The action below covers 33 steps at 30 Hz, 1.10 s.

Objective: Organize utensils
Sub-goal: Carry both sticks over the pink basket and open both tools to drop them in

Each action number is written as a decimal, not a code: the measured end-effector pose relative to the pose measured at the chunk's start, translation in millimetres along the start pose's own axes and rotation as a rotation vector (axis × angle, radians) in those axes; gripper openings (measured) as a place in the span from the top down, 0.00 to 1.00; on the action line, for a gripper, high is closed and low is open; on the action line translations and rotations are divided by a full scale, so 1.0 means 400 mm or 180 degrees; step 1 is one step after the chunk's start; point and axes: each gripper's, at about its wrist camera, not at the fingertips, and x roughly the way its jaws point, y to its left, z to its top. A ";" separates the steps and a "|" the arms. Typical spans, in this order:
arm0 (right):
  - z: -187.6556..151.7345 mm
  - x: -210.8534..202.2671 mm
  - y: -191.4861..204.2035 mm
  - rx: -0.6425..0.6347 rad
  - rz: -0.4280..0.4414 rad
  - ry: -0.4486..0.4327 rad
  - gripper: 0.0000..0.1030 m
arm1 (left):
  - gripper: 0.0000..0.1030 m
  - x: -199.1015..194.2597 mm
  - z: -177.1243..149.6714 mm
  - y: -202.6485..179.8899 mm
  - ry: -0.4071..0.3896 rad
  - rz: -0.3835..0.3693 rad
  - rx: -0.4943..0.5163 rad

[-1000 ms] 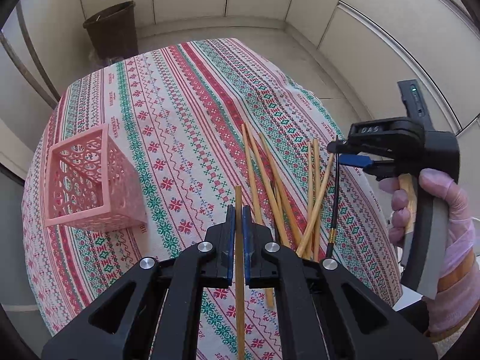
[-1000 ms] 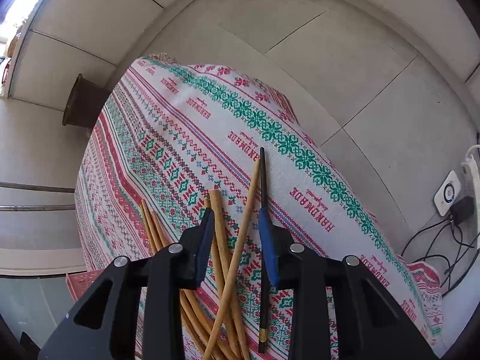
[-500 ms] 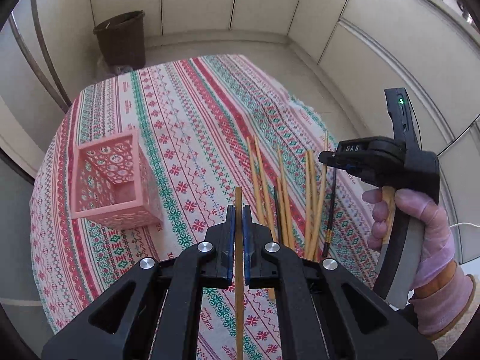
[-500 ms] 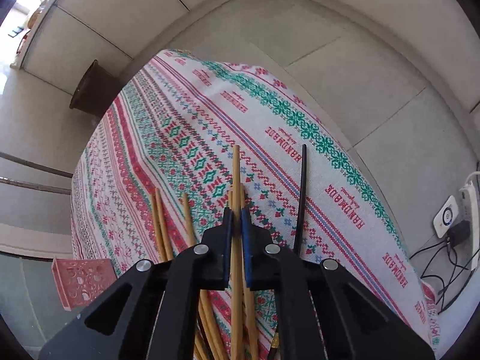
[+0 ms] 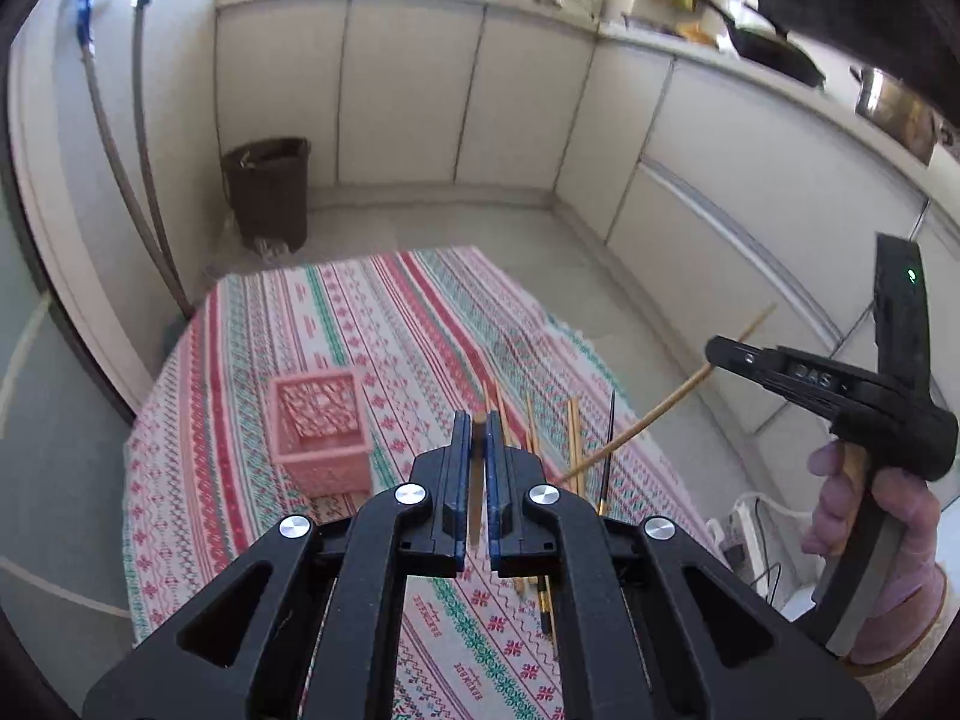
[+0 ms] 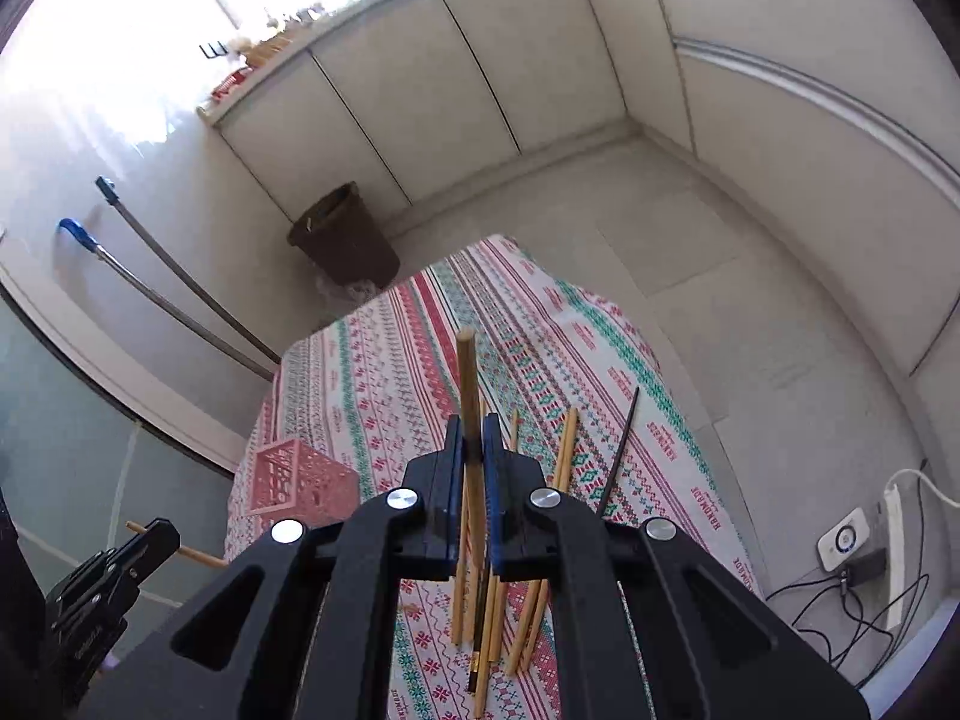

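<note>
The left gripper (image 5: 475, 441) has its fingers clamped on one wooden chopstick (image 5: 477, 480), held above the bench (image 5: 252, 360). The right gripper (image 6: 474, 450) likewise pinches a second wooden chopstick (image 6: 467, 384), which sticks out past its fingertips; a gloved hand (image 5: 870, 516) grips its handle. Below, loose chopsticks (image 6: 564, 450) lie bunched on the patterned cloth near the bench's right edge, a black chopstick (image 6: 618, 450) just beside them. The pink basket (image 5: 318, 432) stands upright to the left, apart from the pile, with open cloth beyond. A brown bin (image 5: 267, 189) sits on the floor past the far edge.
</note>
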 end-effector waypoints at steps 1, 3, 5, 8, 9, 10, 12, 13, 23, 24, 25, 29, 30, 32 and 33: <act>0.014 -0.017 0.009 0.0012 0.0053 -0.0072 0.94 | 0.96 -0.023 0.017 0.009 -0.0104 0.0002 -0.0054; 0.050 -0.048 0.034 0.0047 0.0189 -0.0198 0.94 | 0.96 -0.068 0.060 0.027 -0.0327 0.0023 -0.0165; 0.099 -0.060 0.067 0.0090 0.0329 -0.0313 0.94 | 0.96 -0.106 0.105 0.044 -0.0533 0.0089 -0.0257; 0.162 -0.064 0.121 0.0114 0.0547 -0.0424 0.94 | 0.96 -0.146 0.172 0.079 -0.0787 0.0210 -0.0377; 0.178 -0.064 0.137 0.0112 0.0611 -0.0446 0.94 | 0.96 -0.153 0.195 0.094 -0.0851 0.0245 -0.0423; 0.191 -0.060 0.155 0.0101 0.0665 -0.0463 0.94 | 0.96 -0.160 0.212 0.104 -0.0898 0.0267 -0.0464; 0.208 -0.040 0.188 0.0057 0.0755 -0.0448 0.94 | 0.96 -0.159 0.236 0.125 -0.0967 0.0322 -0.0534; 0.212 -0.029 0.204 0.0038 0.0801 -0.0422 0.94 | 0.96 -0.156 0.243 0.135 -0.0992 0.0350 -0.0575; 0.168 0.105 0.312 -0.0156 0.0866 -0.0066 0.94 | 0.63 -0.010 0.208 0.312 -0.0537 0.0575 -0.1277; 0.162 0.116 0.320 -0.0175 0.0860 -0.0036 0.94 | 0.60 -0.018 0.197 0.330 -0.0557 0.0574 -0.1391; 0.156 0.125 0.329 -0.0195 0.0851 -0.0010 0.94 | 0.60 -0.033 0.190 0.347 -0.0613 0.0616 -0.1485; 0.135 0.158 0.353 -0.0236 0.0806 0.0068 0.94 | 0.60 -0.107 0.189 0.359 -0.0884 0.0792 -0.1548; 0.131 0.166 0.359 -0.0242 0.0794 0.0088 0.94 | 0.58 -0.120 0.188 0.357 -0.0922 0.0809 -0.1538; 0.123 0.186 0.369 -0.0232 0.0784 0.0122 0.94 | 0.56 -0.133 0.187 0.351 -0.0948 0.0787 -0.1509; 0.120 0.198 0.375 -0.0229 0.0775 0.0139 0.94 | 0.56 -0.136 0.186 0.345 -0.0945 0.0773 -0.1493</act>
